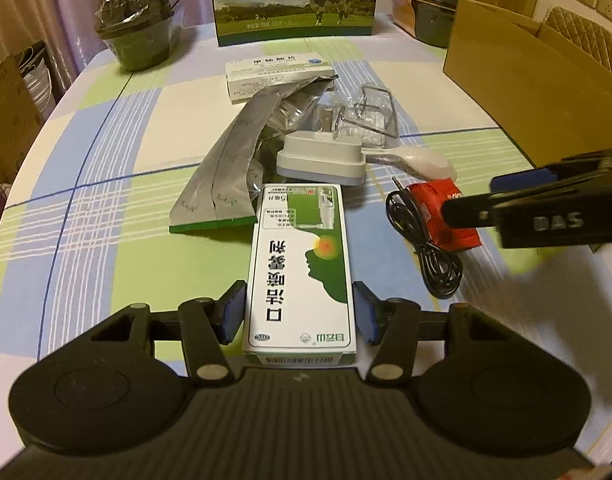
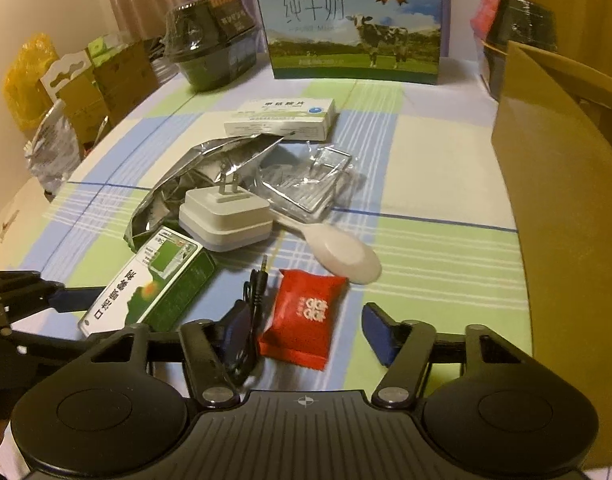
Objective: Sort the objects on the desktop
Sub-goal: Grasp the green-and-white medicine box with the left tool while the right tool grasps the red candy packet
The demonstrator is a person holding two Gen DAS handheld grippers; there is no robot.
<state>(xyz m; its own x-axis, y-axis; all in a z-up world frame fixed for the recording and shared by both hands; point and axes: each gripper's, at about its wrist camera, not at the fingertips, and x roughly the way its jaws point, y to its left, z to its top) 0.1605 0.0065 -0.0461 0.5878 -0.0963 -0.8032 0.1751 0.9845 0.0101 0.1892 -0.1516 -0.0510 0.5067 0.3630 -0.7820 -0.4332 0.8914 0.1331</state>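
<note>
straddling the green-and-white spray box [image 1: 300,268] with pads just beside its long sides, the left hand-held gripper [image 1: 300,312] looks poised to clamp it off the checked surface [image 1: 106,200], while the right hand-held gripper [image 2: 306,332] gapes wide around the red sachet [image 2: 304,316].

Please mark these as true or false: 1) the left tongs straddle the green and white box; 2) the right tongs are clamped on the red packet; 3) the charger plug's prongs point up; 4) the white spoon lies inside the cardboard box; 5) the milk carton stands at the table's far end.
1) True: the left tongs have a pad on each side of the green and white box.
2) False: the right tongs stand open around the red packet.
3) True: the charger plug.
4) False: the white spoon lies on the tablecloth, outside the cardboard box.
5) True: the milk carton.
</note>
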